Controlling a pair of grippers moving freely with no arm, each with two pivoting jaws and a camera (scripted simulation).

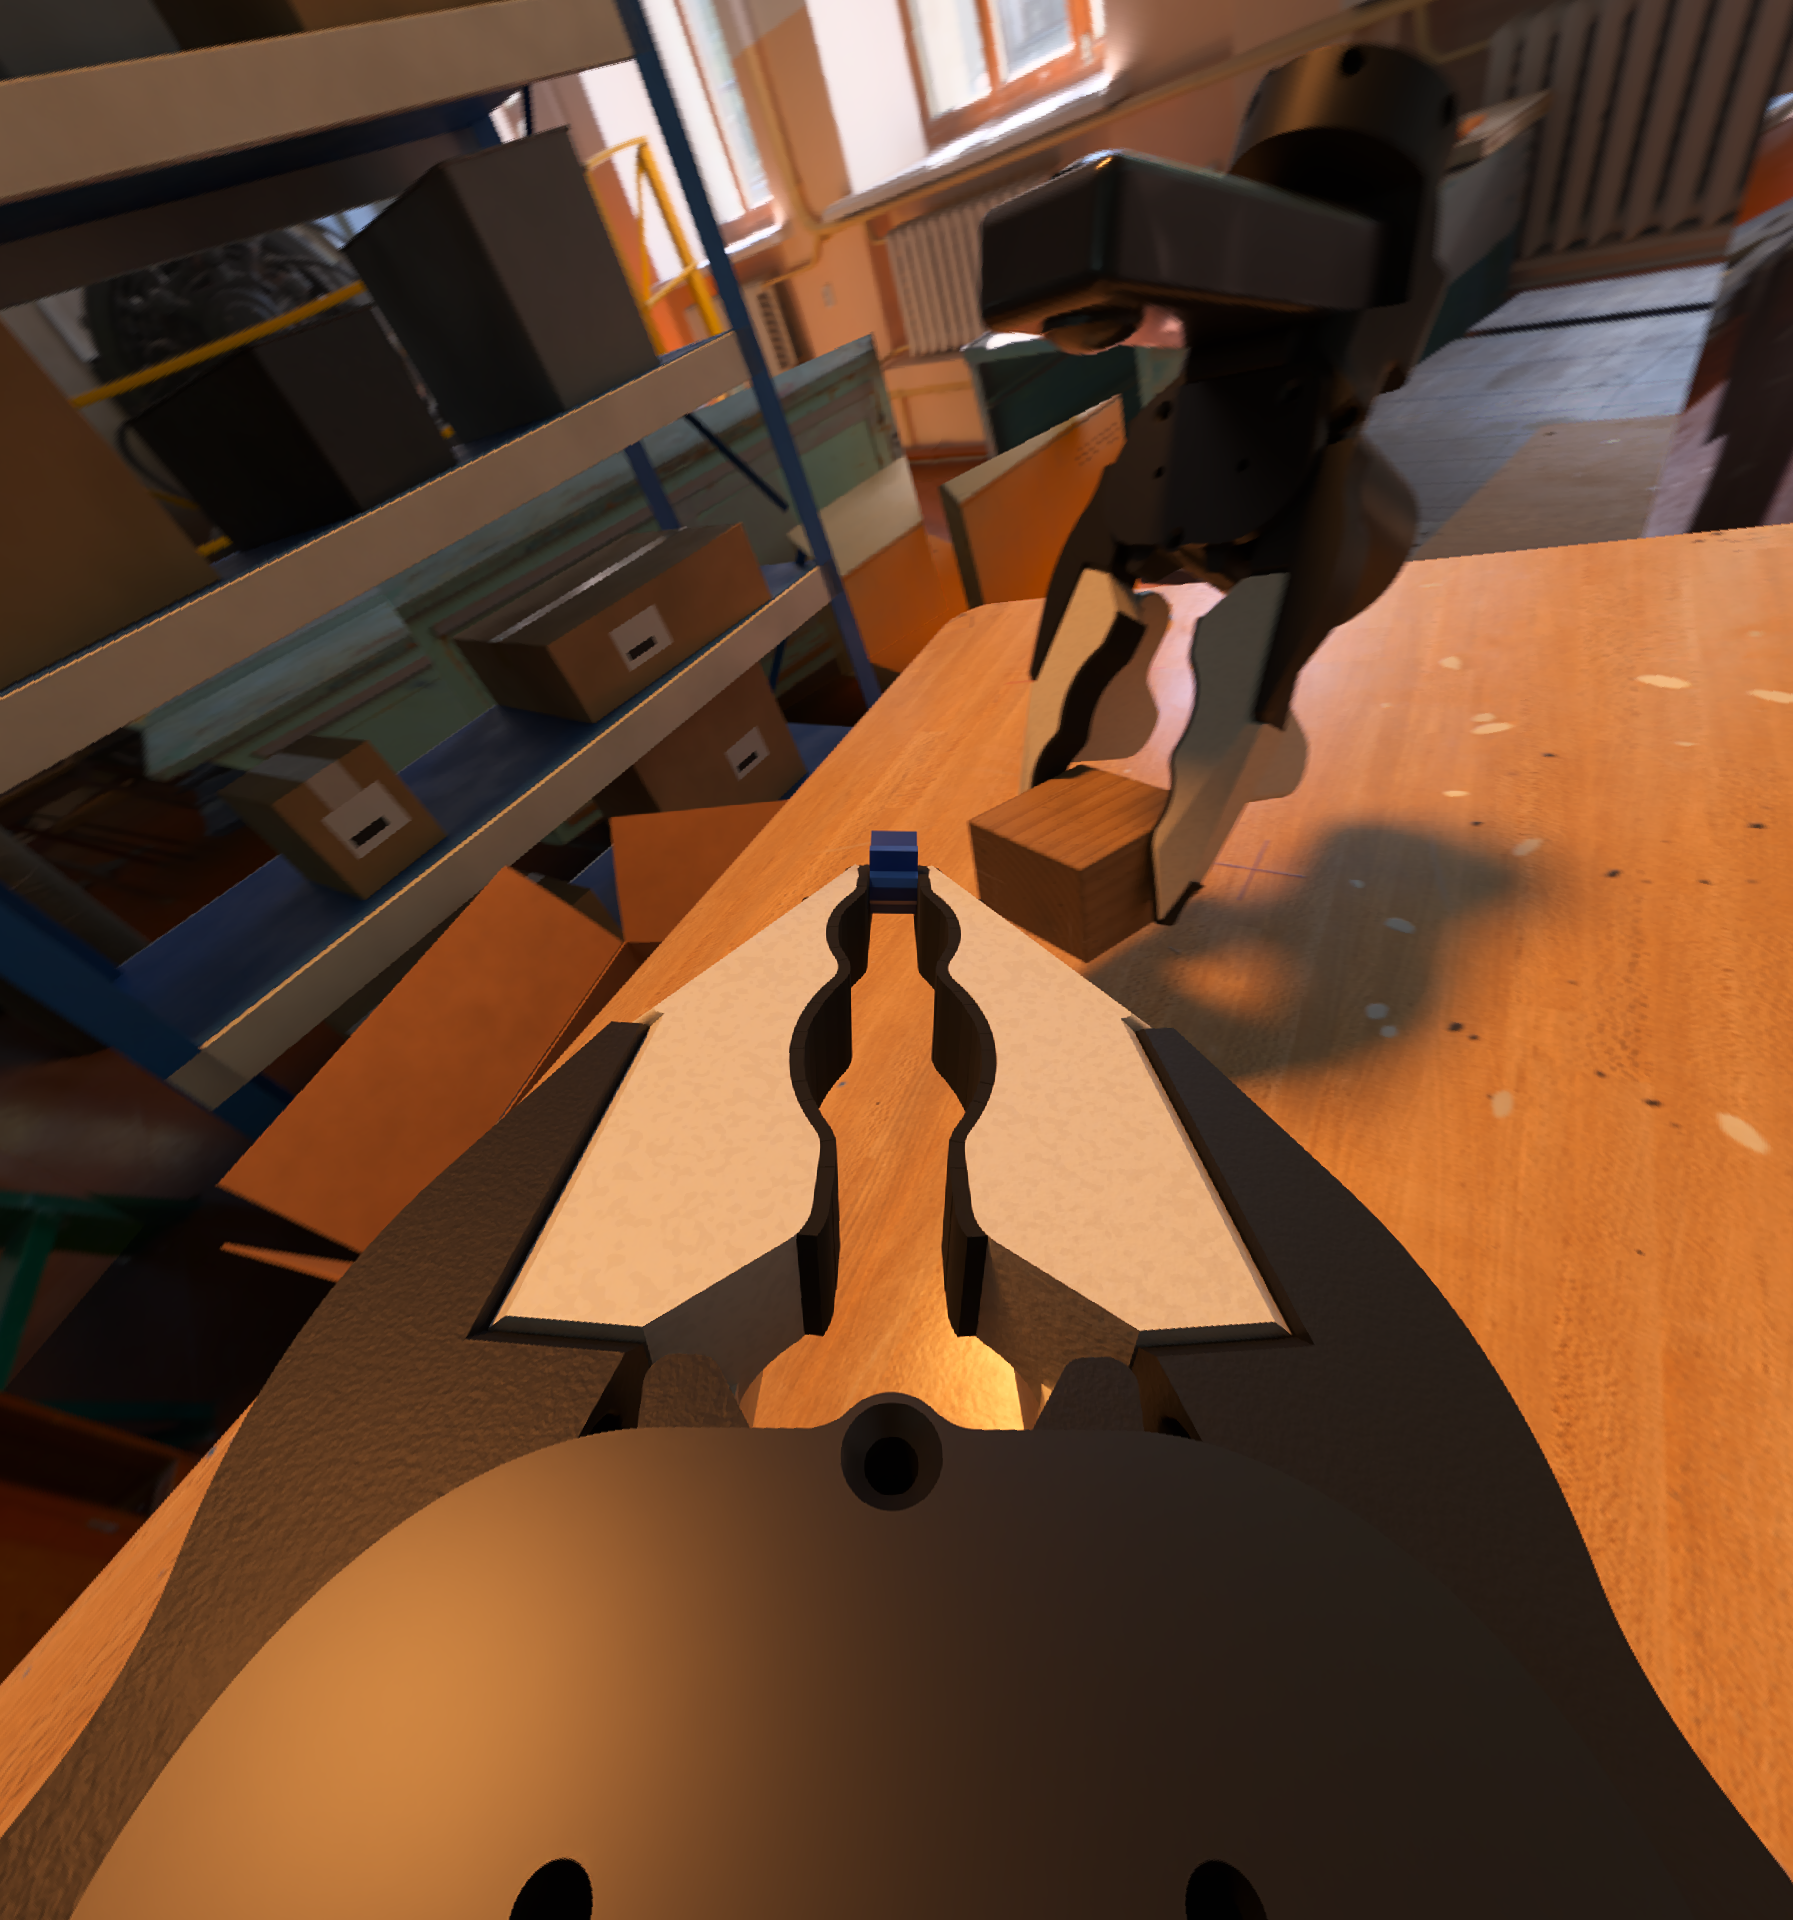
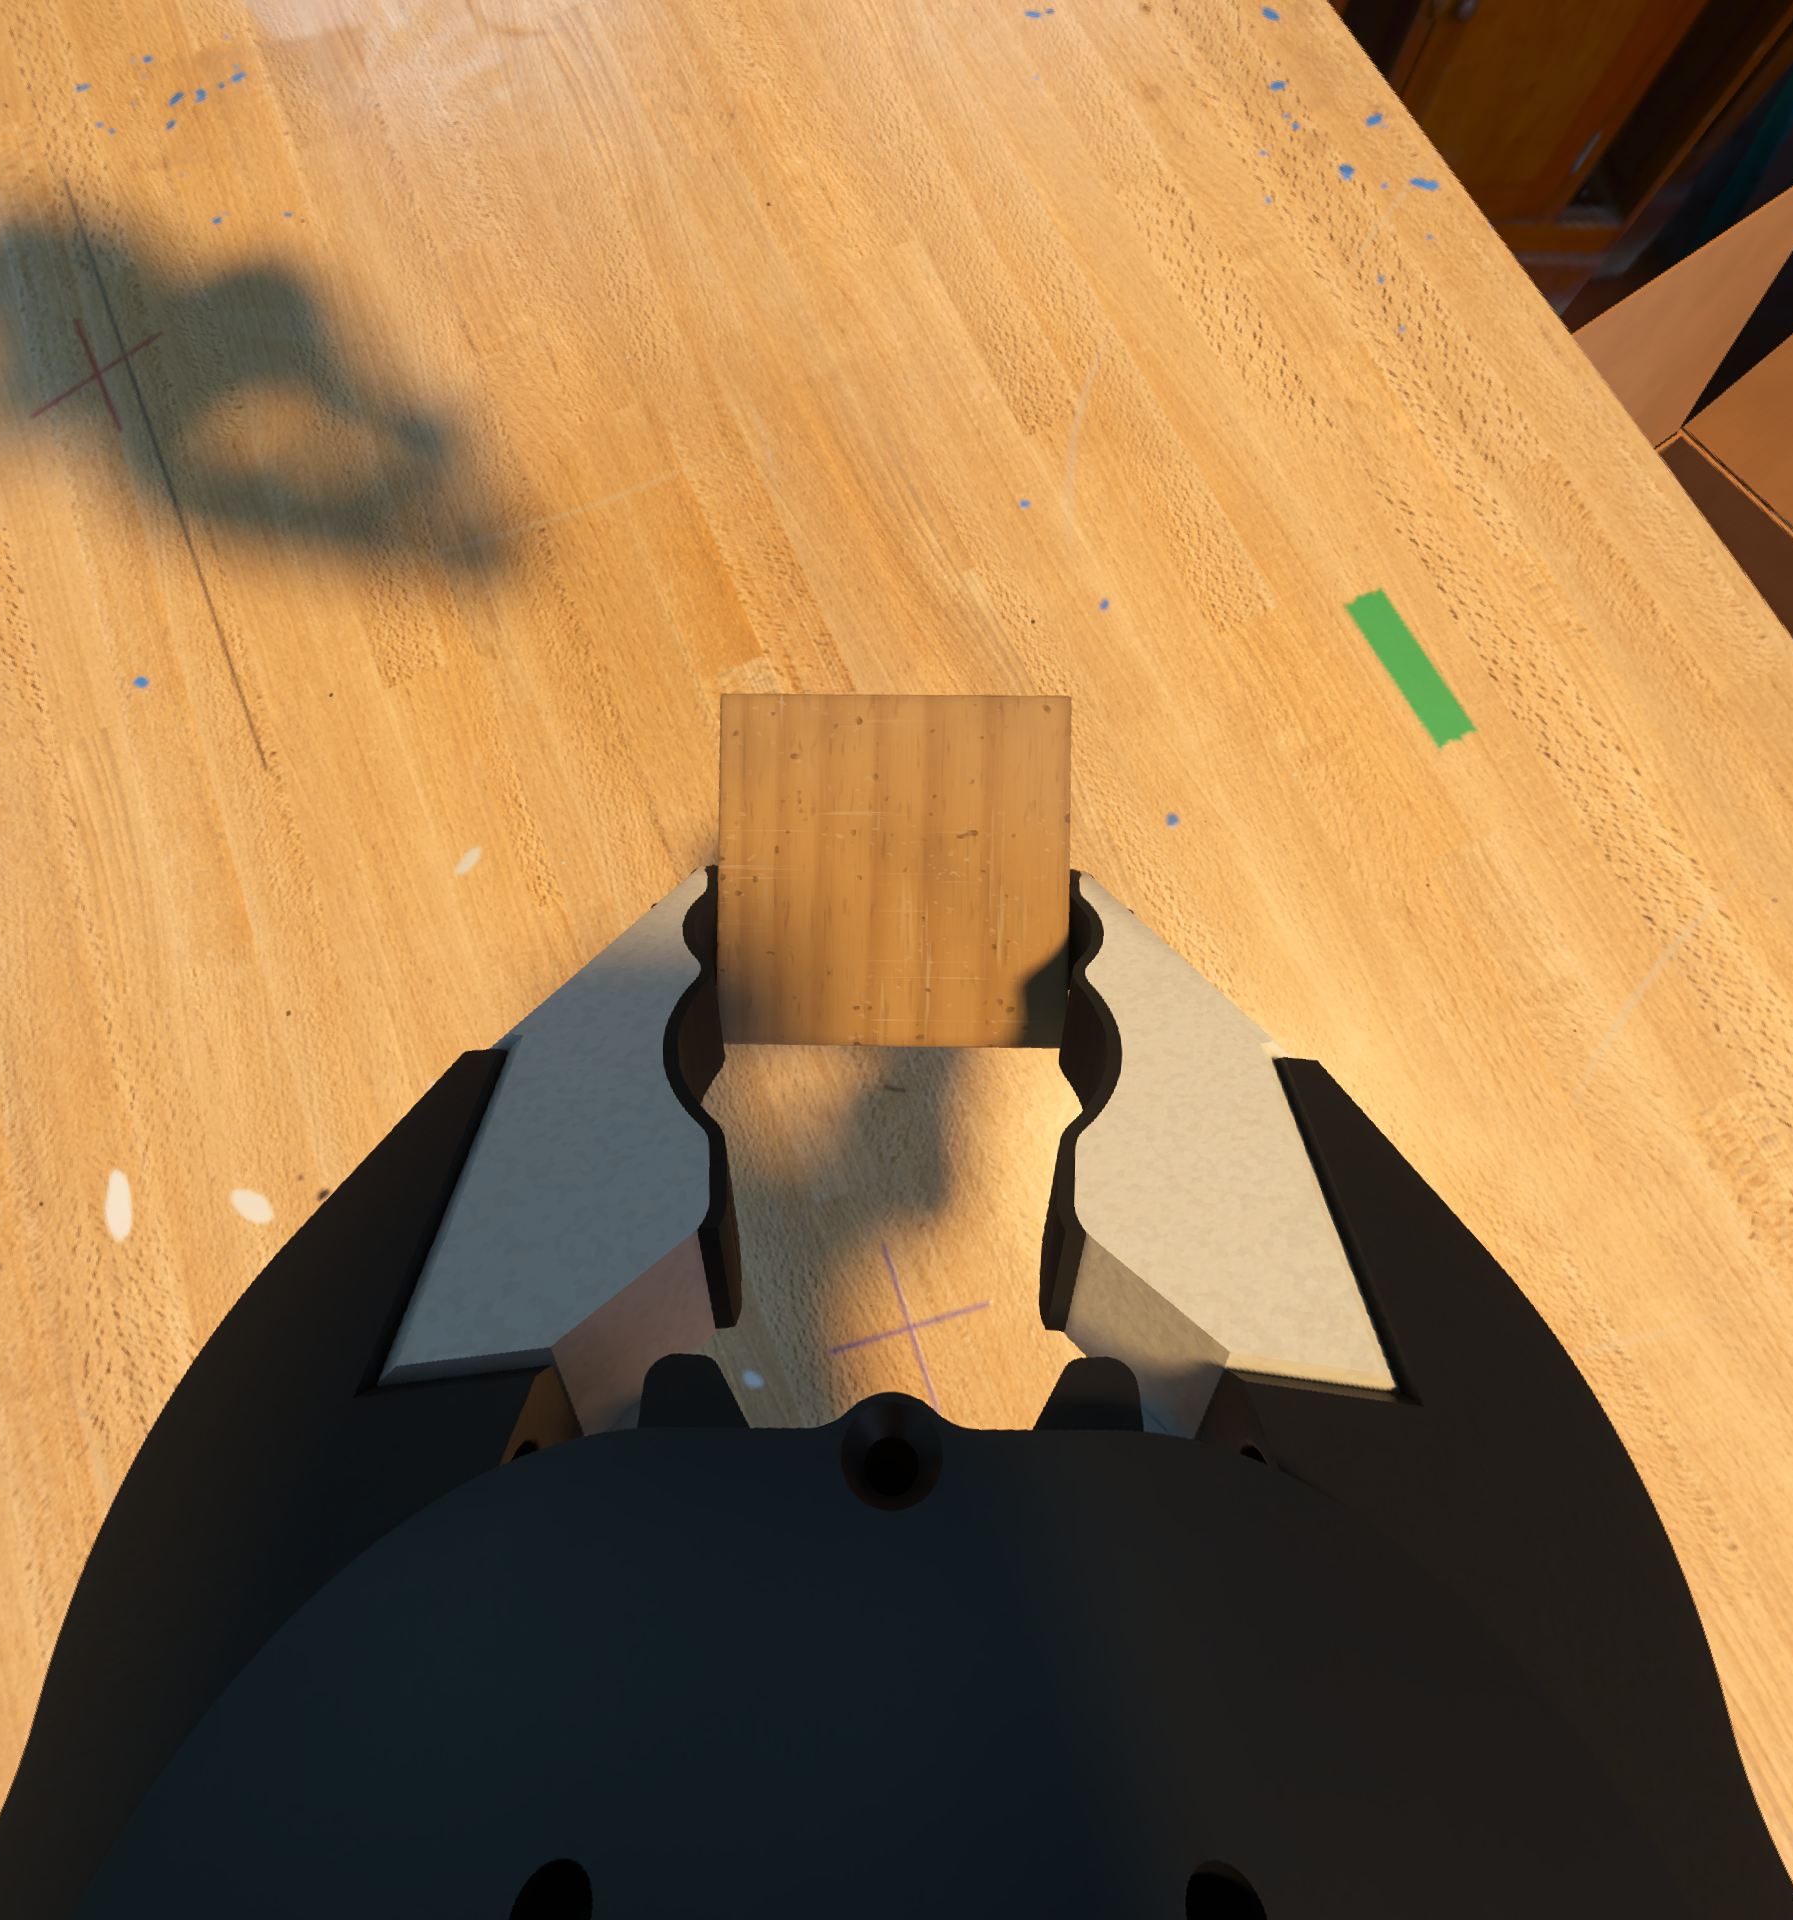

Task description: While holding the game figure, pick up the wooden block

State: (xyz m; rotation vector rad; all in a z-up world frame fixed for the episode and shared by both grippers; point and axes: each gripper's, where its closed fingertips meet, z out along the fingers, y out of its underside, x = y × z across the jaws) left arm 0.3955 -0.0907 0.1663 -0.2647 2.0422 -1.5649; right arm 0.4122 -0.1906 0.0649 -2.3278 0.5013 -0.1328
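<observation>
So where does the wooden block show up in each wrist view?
Left wrist view: the wooden block sits right of centre on the table, between the right gripper's fingertips, beyond the game figure pinched by the left gripper.
Right wrist view: the block is dead centre, between that gripper's fingertips.
Shared landmark: the right gripper around the block.

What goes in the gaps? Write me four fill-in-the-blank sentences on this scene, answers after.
1. The left claw pinches a small ____ game figure at its fingertips.
2. The right claw straddles the wooden ____.
3. A strip of ____ tape lies on the workbench.
4. Cardboard boxes sit on the ____ beside the workbench.

Answers: blue; block; green; shelves
</observation>
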